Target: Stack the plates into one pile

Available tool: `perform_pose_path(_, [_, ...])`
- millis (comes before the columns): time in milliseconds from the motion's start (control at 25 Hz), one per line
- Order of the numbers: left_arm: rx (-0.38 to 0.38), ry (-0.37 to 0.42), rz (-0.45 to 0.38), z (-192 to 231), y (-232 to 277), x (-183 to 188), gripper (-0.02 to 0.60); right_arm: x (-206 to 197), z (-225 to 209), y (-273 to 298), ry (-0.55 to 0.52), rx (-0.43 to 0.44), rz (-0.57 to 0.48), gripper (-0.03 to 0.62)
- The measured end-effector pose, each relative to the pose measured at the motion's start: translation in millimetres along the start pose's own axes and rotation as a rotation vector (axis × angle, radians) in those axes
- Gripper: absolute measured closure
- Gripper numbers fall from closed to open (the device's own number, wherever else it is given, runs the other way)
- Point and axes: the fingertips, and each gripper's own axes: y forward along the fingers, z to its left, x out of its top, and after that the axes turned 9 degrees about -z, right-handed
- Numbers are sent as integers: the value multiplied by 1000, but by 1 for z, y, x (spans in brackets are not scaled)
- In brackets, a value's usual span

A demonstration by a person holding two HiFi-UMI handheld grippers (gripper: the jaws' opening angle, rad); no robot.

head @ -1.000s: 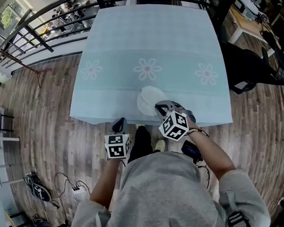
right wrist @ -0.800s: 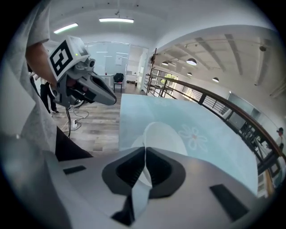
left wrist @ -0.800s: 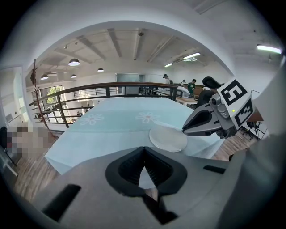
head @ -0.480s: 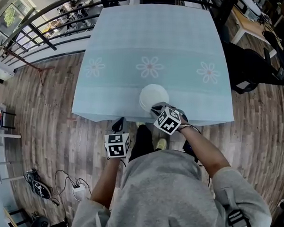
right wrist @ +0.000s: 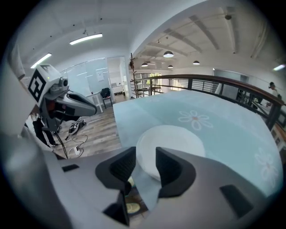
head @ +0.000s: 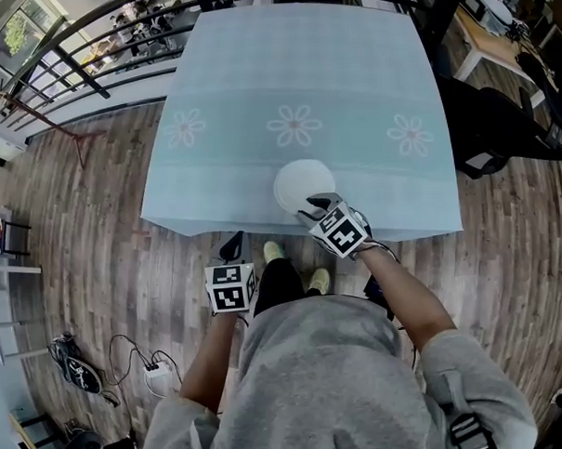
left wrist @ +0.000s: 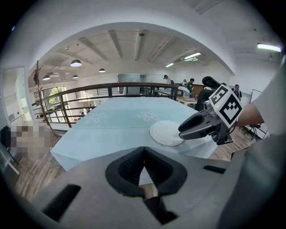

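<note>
A pile of white plates (head: 302, 183) lies on the pale blue flowered tablecloth (head: 293, 79), close to the table's near edge. My right gripper (head: 316, 206) is open at the pile's near rim. In the right gripper view the plates (right wrist: 172, 141) show in the gap between the jaws of this gripper (right wrist: 145, 163), and the pads do not press on them. My left gripper (head: 233, 244) is shut and holds nothing. It hangs off the table, below the cloth's near edge and left of the pile. In the left gripper view the plates (left wrist: 166, 132) lie ahead to the right, beside the right gripper (left wrist: 199, 127).
A black railing (head: 88, 60) runs along the table's far and left sides. A dark chair (head: 500, 135) stands to the right. The floor is wooden planks, with shoes (head: 74, 372) and a cable at the lower left. The person's feet (head: 297, 265) are under the table's edge.
My right gripper has sunk and rolled, its marker cube turning, and now sits low at the pile's near rim. The left gripper has hardly moved.
</note>
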Motion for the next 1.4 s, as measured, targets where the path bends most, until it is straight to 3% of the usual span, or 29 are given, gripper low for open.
perform_pose_path(120, [-8, -4, -3, 0, -3, -2, 563, 12, -6, -26, 8, -49, -74, 458])
perform_pose_path(320, [-8, -3, -65, 0, -12, 20, 563, 55, -18, -106, 27, -183, -301, 549])
perform_pose_path(440, [-3, -8, -125, 1, -24, 38, 563, 84, -18, -161, 48, -274, -456, 560])
perform_pose_path(560, [-8, -39, -177, -4, -44, 53, 563, 94, -12, -203, 111, -373, -538, 562])
perform_pose_path(800, [-11, 18, -249, -15, -99, 67, 563, 57, 20, -235, 311, -540, -511, 562])
perform_pose_path(920, [-18, 27, -269, -16, -127, 63, 563, 46, 47, -243, 316, -589, -488, 562])
perform_pose_path(1400, [-67, 19, -249, -41, -207, 6, 563, 18, 139, -278, 280, -584, -462, 560])
